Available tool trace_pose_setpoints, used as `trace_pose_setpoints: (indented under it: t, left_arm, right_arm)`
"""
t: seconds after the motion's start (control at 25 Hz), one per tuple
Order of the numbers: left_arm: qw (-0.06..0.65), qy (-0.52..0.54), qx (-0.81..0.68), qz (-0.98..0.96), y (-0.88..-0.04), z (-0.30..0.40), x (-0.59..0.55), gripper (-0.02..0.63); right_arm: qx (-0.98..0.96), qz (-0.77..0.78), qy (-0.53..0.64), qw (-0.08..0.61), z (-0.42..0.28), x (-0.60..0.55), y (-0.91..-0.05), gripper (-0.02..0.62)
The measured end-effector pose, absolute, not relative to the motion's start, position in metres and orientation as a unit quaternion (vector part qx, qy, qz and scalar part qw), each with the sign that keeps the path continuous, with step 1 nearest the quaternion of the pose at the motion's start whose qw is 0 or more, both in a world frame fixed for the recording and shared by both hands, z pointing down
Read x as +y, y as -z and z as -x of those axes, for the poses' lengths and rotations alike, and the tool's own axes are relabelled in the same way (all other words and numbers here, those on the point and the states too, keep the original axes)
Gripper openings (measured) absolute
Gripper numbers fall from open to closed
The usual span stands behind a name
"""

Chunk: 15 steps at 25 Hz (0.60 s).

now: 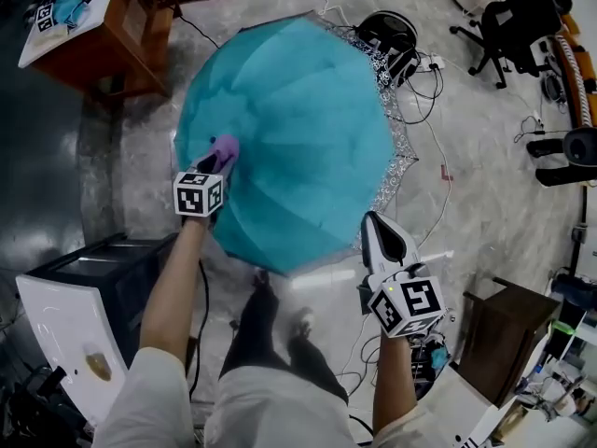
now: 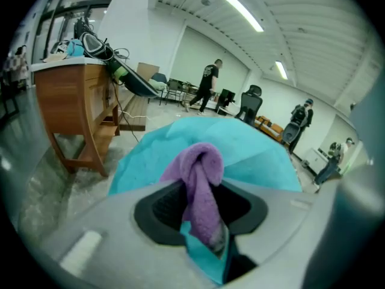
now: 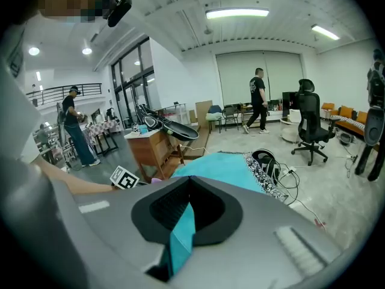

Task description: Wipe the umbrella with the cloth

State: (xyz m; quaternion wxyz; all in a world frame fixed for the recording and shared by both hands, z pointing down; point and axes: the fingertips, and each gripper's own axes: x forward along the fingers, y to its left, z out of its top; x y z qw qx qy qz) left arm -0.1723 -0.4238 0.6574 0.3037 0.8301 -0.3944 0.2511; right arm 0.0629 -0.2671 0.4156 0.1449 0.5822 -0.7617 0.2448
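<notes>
A large open-plan office or lab hall: fluorescent strip lights on a ribbed ceiling, black swivel office chairs, a wooden desk piled with gear, loose cables on the polished stone floor, and people about.

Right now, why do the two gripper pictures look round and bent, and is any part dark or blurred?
Left gripper view: wide-angle lens, so black corners and bowed ceiling light strips; the purple cloth is fairly sharp, the very near foreground soft. Right gripper view: same bending, ceiling lamp glaring white. Head view: straighter lines, umbrella evenly lit, floor at left dark.
</notes>
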Motion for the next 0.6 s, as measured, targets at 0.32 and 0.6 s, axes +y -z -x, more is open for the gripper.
trace_pose_setpoints:
  t: [0.32, 0.6]
  left_arm:
    - [0.34, -0.249, -0.444, -0.791, -0.714, 0.182, -0.443, 0.132]
    - [0.339, -0.242, -0.448, -0.791, -0.718, 0.152, -0.435, 0.133]
  right_arm:
    - [-0.756, -0.579, -0.264, 0.152, -0.074, -0.262, -0.45, 0.003]
    - [-0.757, -0.576, -0.273, 0.148, -0.1, -0.257, -0.468, 0.003]
